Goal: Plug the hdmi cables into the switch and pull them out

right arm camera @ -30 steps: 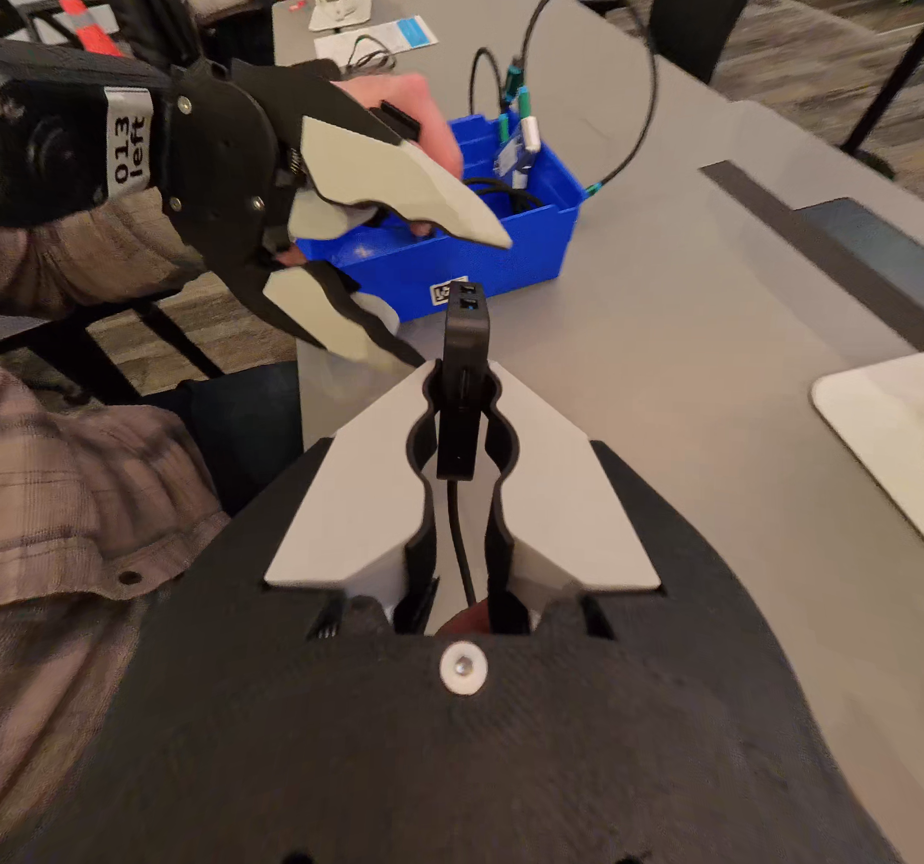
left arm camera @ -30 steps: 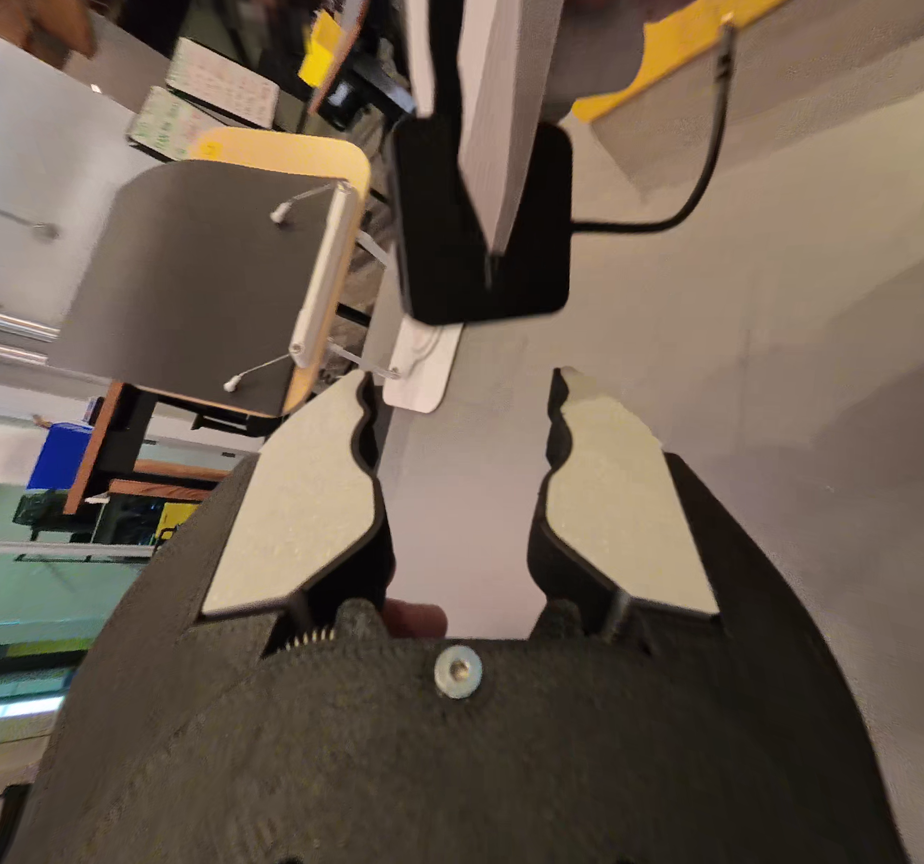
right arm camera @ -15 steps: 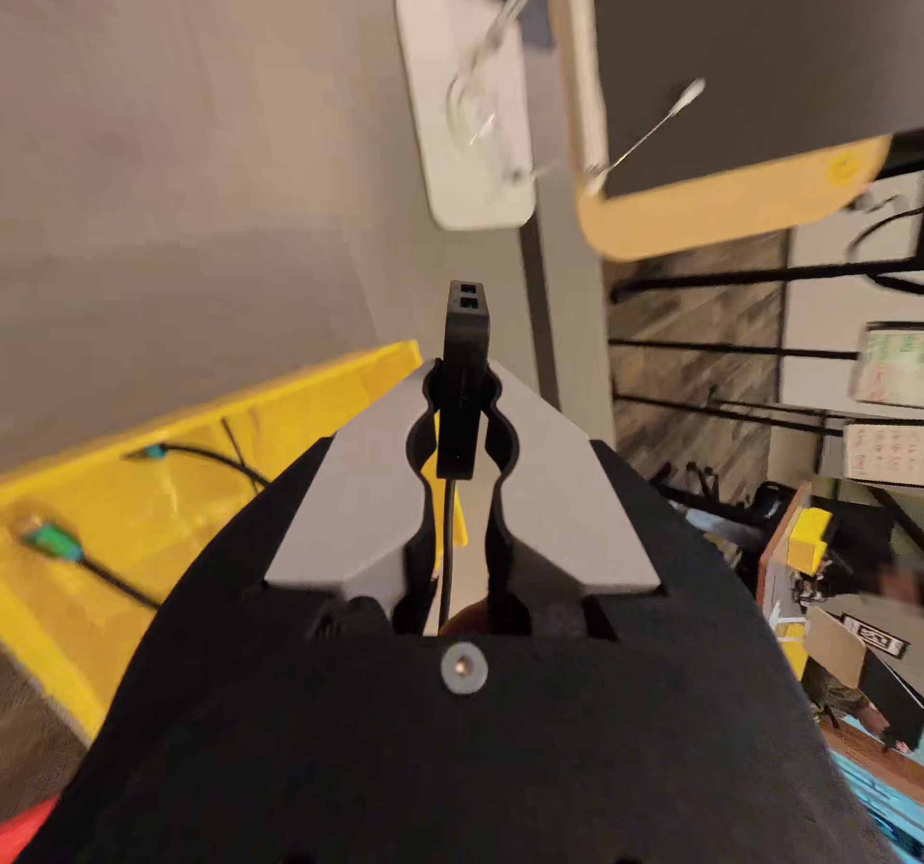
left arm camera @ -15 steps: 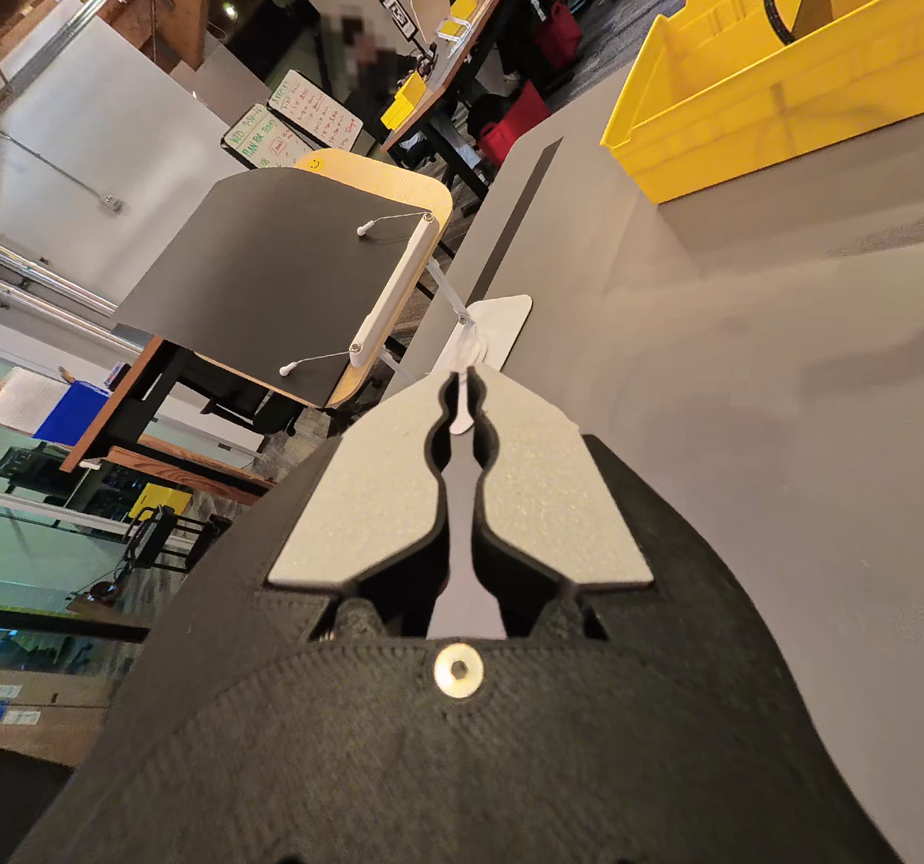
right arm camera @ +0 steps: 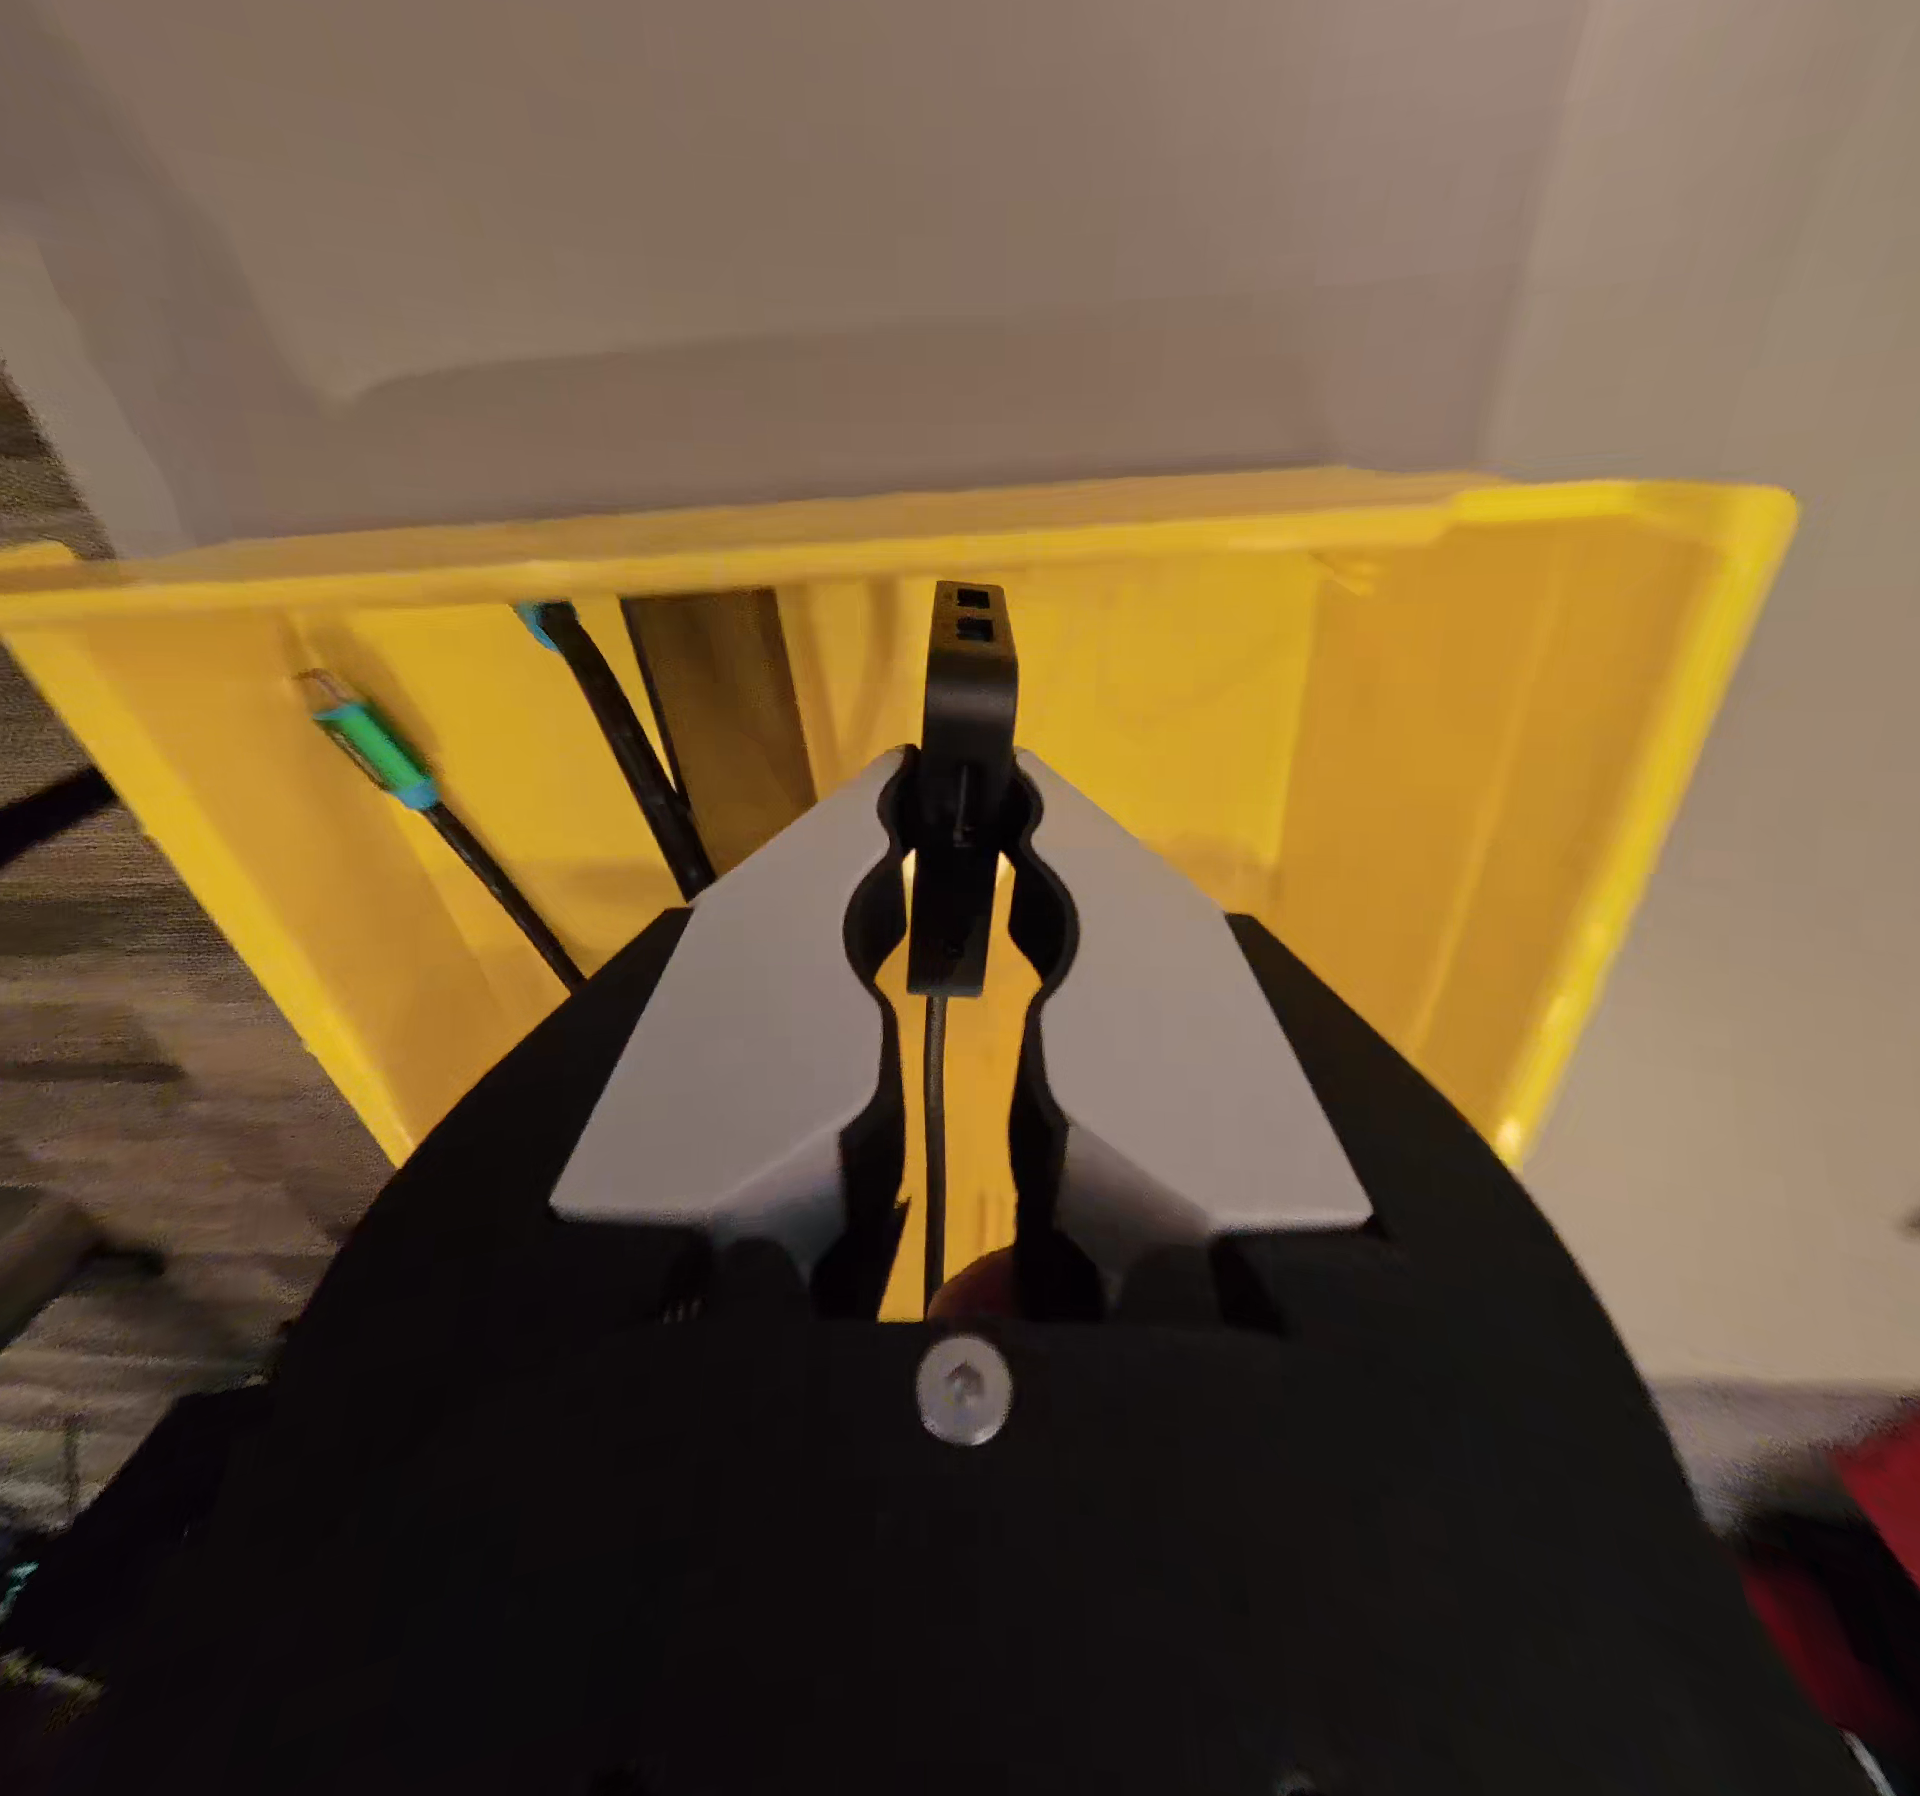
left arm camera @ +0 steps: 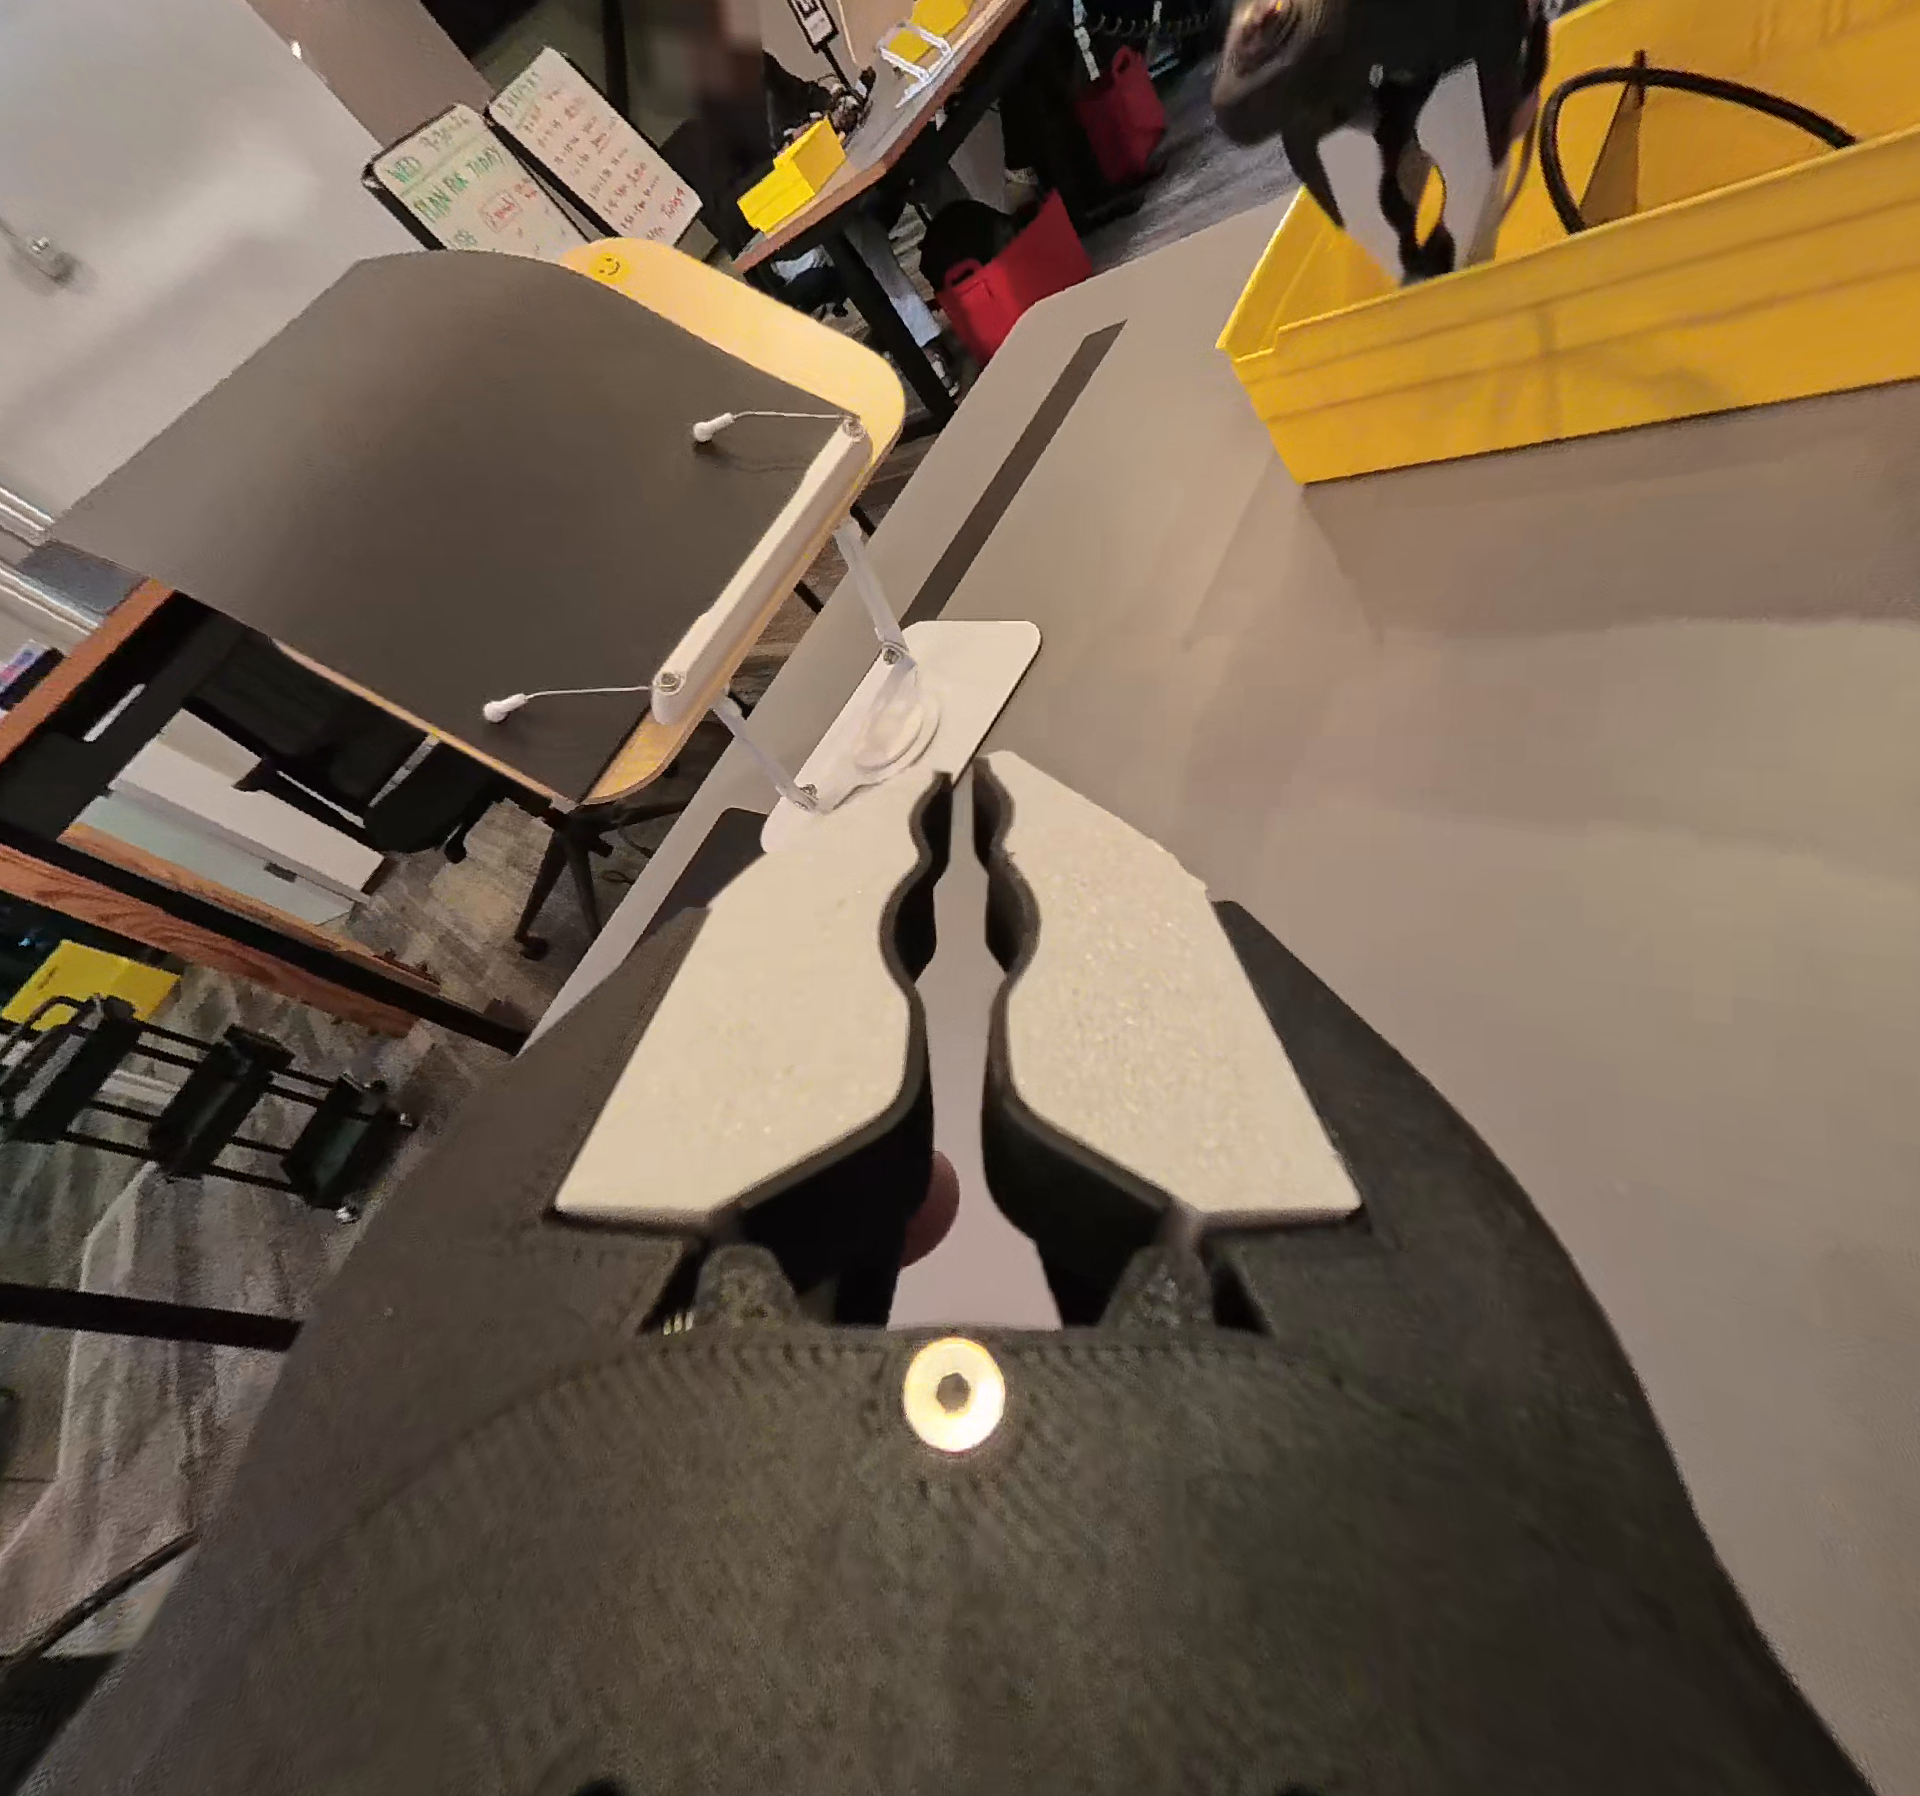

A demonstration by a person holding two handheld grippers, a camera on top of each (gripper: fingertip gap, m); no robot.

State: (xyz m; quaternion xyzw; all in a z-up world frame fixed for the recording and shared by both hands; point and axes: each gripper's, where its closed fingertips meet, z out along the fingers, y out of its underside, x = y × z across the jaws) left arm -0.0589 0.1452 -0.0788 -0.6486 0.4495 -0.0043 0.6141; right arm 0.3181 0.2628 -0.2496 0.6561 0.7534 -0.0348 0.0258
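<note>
My right gripper (right arm camera: 961, 770) is shut on the black HDMI switch (right arm camera: 966, 707), held edge-on with its thin black lead running back between the fingers. It hangs over the open yellow bin (right arm camera: 1455, 759). In the bin lie black HDMI cables, one with a green plug (right arm camera: 379, 754) and one with a blue collar (right arm camera: 603, 707). My left gripper (left arm camera: 961, 790) is shut and empty, low over the grey table (left arm camera: 1507, 863). In the left wrist view the right gripper (left arm camera: 1403, 177) shows far off above the yellow bin (left arm camera: 1558, 344).
A white stand base (left arm camera: 935, 697) with a clear arm holds a black and tan panel (left arm camera: 468, 499) just ahead of my left gripper. A brown divider (right arm camera: 727, 707) stands inside the bin. Beyond the table edge are chairs, desks and a red bag (left arm camera: 1018, 271). The tips of one gripper are about 45 cm away from the tips of the other.
My left gripper has closed and moved clear of the switch. My right gripper has swung with the switch from over the table to above the yellow bin.
</note>
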